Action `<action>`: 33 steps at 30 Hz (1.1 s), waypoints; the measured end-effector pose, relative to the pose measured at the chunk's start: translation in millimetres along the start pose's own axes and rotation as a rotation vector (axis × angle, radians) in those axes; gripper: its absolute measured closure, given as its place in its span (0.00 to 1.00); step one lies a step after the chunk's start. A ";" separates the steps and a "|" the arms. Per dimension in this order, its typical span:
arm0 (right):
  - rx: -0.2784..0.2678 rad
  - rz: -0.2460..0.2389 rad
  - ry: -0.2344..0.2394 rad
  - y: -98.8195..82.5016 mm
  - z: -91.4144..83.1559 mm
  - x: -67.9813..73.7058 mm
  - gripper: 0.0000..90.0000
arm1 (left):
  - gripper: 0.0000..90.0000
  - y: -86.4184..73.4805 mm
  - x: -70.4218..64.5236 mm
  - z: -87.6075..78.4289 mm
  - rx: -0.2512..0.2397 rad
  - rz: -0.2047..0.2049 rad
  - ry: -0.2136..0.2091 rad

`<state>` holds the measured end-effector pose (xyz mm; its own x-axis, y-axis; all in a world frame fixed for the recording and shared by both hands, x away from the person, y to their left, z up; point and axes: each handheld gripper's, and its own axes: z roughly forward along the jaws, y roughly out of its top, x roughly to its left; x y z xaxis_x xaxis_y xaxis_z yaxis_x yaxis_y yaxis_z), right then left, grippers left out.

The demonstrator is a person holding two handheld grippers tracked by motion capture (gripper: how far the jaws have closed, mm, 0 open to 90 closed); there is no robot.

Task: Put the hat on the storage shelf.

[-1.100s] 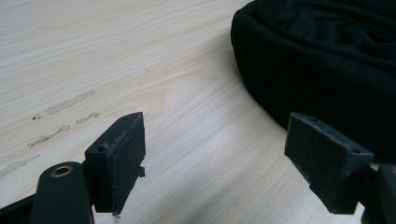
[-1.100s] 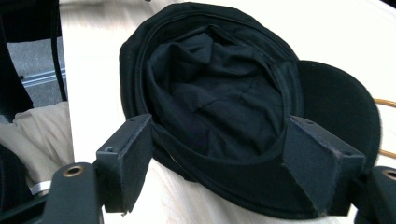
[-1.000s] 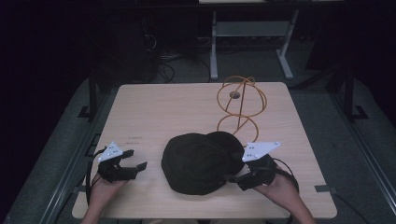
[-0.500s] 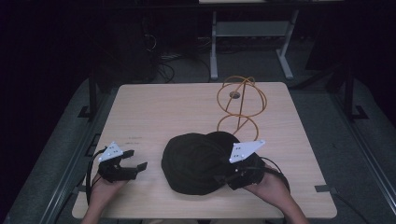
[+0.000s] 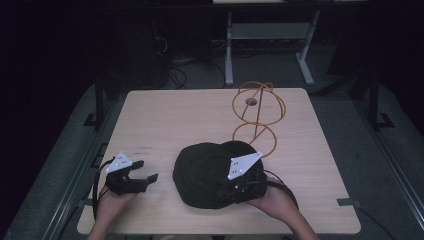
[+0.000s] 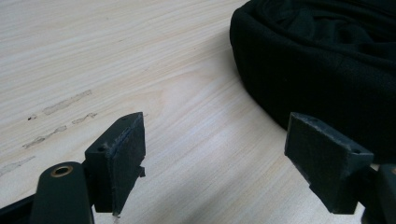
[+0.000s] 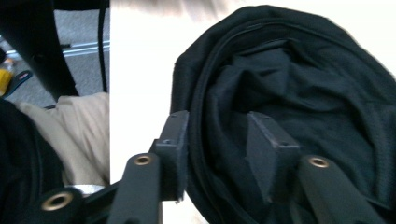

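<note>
**Near edge of the table: taking the cap by its rim**

Near the table's (image 5: 165, 115) front edge, right of centre, lies a black cap (image 5: 205, 172), opening upward, its lining slack and folded. The right claw (image 7: 217, 140) straddles the cap's near-right rim: one jaw stands outside the band, the other inside over the lining, the gap between them narrow but not yet pressed onto the cloth. In the high view the right claw (image 5: 245, 186) sits over that same edge. The left claw (image 6: 212, 144) rests wide and holds nothing, low over bare wood just left of the cap (image 6: 327, 60). A wire stand (image 5: 257, 117) of orange rings rises beyond the cap, far right, apart from it.

To do the step well, judged from this pose: seat the jaws deep enough to catch the stitched band and not the loose lining alone, which would slip or drag. Close squarely across the rim. Lift gently, so the soft crown does not fold under. The left claw could pinch the opposite rim and keep the opening spread.
</note>
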<state>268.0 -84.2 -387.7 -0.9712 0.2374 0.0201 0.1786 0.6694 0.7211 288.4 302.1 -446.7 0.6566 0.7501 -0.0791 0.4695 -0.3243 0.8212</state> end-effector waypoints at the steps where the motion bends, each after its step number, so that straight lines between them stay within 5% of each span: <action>1: 0.002 0.000 0.006 0.8 2.1 0.7 0.67 | 0.22 0.1 -0.2 0.1 0.000 0.000 0.000; 20: 0.118 -0.028 0.049 10.5 47.5 6.8 0.73 | 0.22 0.3 -0.4 -0.6 0.002 0.007 -0.004; 33: 0.173 -0.040 -0.002 11.5 61.3 10.8 0.85 | 0.22 0.4 -1.9 0.8 0.004 0.010 -0.012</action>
<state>269.2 -30.8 -421.7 -0.9778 0.2093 -0.0074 0.1644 0.7893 0.5916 287.9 300.1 -446.6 0.6683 0.7398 -0.0774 0.4653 -0.3346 0.8195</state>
